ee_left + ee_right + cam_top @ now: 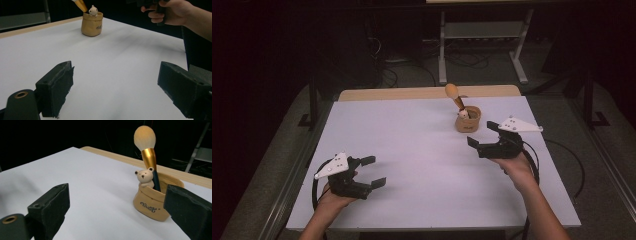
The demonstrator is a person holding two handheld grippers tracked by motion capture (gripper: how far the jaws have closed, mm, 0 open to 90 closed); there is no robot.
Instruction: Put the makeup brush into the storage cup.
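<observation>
So the tan pot [468,121] with the makeup brush [456,96] standing in it sits near the desk's [412,150] far edge; right gripper [485,137] just beside it, jaws apart, empty; left gripper [373,171] near the front-left corner, jaws also wide apart.

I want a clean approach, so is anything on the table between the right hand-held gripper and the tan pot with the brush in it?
Nothing visible does. The right hand-held gripper, jaws open, is just short of the tan bear-trimmed ceramic pot holding the gold-handled makeup brush; bare white tabletop lies between.
</observation>
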